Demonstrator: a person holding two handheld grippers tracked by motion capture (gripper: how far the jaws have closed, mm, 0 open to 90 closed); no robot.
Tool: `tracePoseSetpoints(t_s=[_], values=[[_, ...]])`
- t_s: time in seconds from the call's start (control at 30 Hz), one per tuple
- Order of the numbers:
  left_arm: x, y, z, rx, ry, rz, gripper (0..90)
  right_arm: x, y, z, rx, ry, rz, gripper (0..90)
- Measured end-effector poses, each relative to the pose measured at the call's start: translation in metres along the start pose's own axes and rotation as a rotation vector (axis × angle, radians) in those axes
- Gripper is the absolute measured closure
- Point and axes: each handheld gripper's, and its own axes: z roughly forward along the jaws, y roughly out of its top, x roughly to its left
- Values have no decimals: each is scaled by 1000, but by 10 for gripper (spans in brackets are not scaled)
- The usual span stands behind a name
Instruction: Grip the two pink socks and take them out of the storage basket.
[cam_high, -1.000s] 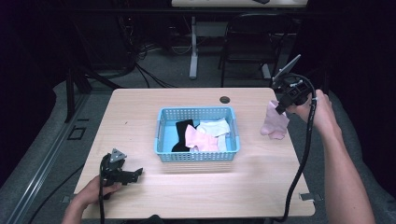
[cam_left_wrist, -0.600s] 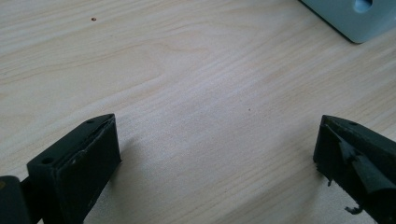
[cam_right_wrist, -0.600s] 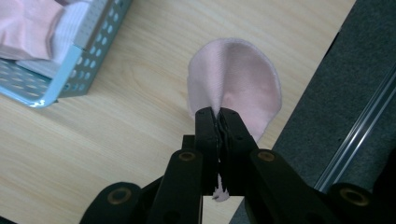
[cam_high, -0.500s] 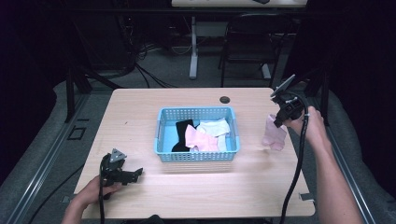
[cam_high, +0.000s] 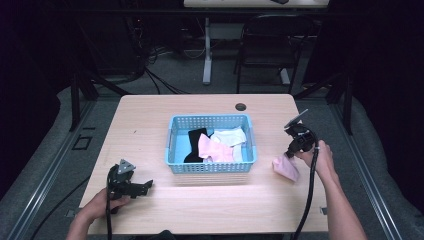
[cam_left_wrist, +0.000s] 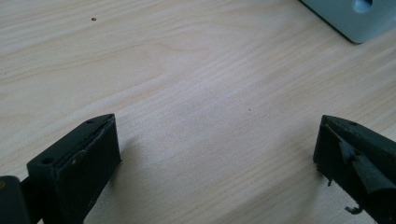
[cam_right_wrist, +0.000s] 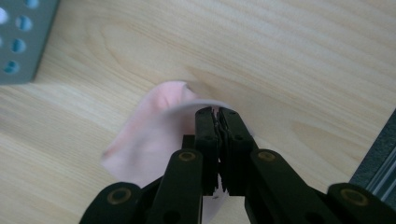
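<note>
A pink cloth (cam_high: 286, 167) hangs from my right gripper (cam_high: 290, 152) and touches the table to the right of the blue basket (cam_high: 172, 140). In the right gripper view the jaws are pressed together on the edge of the pink cloth (cam_right_wrist: 154, 130), with the right gripper (cam_right_wrist: 218, 112) just above the wood. The basket holds a black cloth (cam_high: 194, 142), a pink cloth (cam_high: 215, 149) and a white cloth (cam_high: 229, 136). My left gripper (cam_high: 145, 186) rests near the table's front left corner, its jaws wide apart over bare wood (cam_left_wrist: 215, 140).
A small dark hole (cam_high: 241, 106) sits at the table's far edge. A corner of the basket (cam_left_wrist: 359, 18) is just ahead of the left gripper. Dark floor, cables and a chair lie beyond the table.
My right gripper has come down with the pink cloth, from head-high over the table's right side to just above the surface. The left gripper has stayed put.
</note>
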Motion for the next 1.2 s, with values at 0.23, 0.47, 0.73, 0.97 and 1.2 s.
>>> tracePoseSetpoints(t_s=[0.23,0.47,0.73,0.97,1.2], values=[[0,0,0,0,0,0,3,-3,-3,12,10,-13,5,868],[0,0,0,0,1,0,3,-5,-6,7,-10,7,0,837],[0,0,0,0,1,0,3,-8,-11,-20,-118,23,43,444],[0,0,0,0,2,0,3,-6,-12,-39,-217,29,33,149],[0,0,0,0,2,0,3,3,-10,-49,-285,29,12,22]])
